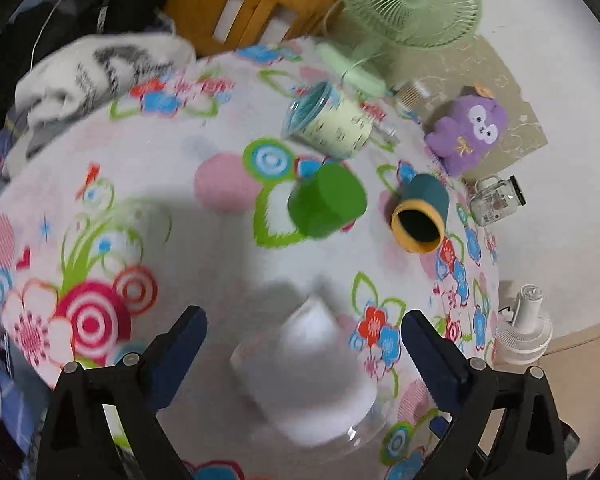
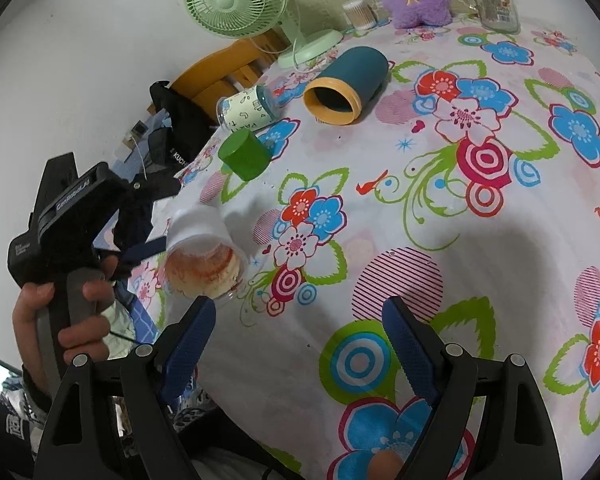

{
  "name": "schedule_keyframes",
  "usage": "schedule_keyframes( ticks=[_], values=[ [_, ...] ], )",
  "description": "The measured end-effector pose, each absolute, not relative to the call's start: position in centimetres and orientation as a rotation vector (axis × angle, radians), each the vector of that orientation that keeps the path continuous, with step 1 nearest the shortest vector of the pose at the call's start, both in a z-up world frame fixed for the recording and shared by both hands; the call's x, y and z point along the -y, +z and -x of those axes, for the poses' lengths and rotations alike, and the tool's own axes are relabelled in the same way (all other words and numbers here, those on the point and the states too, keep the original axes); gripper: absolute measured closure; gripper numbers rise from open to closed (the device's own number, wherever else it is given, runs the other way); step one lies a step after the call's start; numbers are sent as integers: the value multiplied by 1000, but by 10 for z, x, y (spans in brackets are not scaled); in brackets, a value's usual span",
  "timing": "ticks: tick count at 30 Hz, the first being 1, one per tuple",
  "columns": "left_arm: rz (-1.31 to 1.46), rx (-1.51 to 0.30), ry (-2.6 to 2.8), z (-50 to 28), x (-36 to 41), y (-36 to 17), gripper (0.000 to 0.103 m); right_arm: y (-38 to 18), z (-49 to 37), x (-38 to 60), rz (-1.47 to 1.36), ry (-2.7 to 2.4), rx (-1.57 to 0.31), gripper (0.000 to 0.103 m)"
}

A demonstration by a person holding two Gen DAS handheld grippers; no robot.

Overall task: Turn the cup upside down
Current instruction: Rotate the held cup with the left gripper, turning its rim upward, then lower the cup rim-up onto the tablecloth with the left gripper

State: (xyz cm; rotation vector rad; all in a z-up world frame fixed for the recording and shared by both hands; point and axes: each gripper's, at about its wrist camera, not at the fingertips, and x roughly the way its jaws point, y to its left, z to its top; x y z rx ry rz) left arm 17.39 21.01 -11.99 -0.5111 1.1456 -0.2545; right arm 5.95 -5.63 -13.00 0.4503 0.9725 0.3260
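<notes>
Lying tipped on its side near the counter point(image 2: 440, 208) edge, a clear cup point(image 2: 204, 252) rests between the spread left tongs point(image 1: 304, 330), untouched and smeared by motion blur in the left wrist view. The right tongs point(image 2: 298, 320) hang apart over bare floral cloth. Behind lie a green cup point(image 2: 245, 155) and a teal cup point(image 2: 346, 86); orange staining inside the clear cup is hard to identify.

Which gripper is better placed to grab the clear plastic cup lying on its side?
Left. The clear plastic cup lies directly between the open left gripper's fingers. The right gripper, also open, points at bare floral tablecloth beside it.
</notes>
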Motion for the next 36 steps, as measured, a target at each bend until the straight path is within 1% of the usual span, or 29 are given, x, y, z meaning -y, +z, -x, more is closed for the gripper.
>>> schedule_keyframes(
  ticks=[2,3,5,7,8,9,13,16,17,20,22,23,28,29,36],
  values=[
    [515,-1172,-243,-177,-207,-125,5,-131,-61,54,-451,333,-974,16],
    [516,-1180,-233,-179,-205,-127,8,-131,-61,53,-450,336,-974,16],
    [533,-1215,-222,-184,-203,-136,15,-132,-60,51,-447,343,-975,16],
    [544,-1258,-222,-187,-199,-146,28,-132,-57,50,-445,345,-975,16],
    [544,-1278,-223,-188,-197,-151,30,-132,-56,51,-446,343,-975,16],
    [529,-1260,-221,-186,-195,-149,34,-132,-55,53,-448,338,-974,16],
    [504,-1242,-247,-185,-189,-143,42,-133,-51,65,-471,310,-967,16],
    [404,-1132,-250,-184,-181,-123,43,-133,-49,70,-479,307,-963,16],
    [340,-1040,-242,-181,-176,-110,43,-133,-49,70,-480,307,-962,16],
    [214,-850,-214,-171,-164,-90,43,-134,-49,70,-485,312,-957,16],
    [124,-756,-195,-164,-153,-86,43,-134,-48,68,-485,318,-953,16],
    [96,-736,-200,-161,-147,-89,43,-133,-48,67,-483,319,-951,16],
    [48,-755,-201,-158,-136,-109,42,-129,-46,66,-467,322,-940,16],
    [37,-733,-205,-154,-134,-112,42,-129,-45,66,-466,320,-940,16],
    [-8,-677,-215,-129,-129,-111,40,-129,-42,71,-479,308,-932,16]
  ],
)
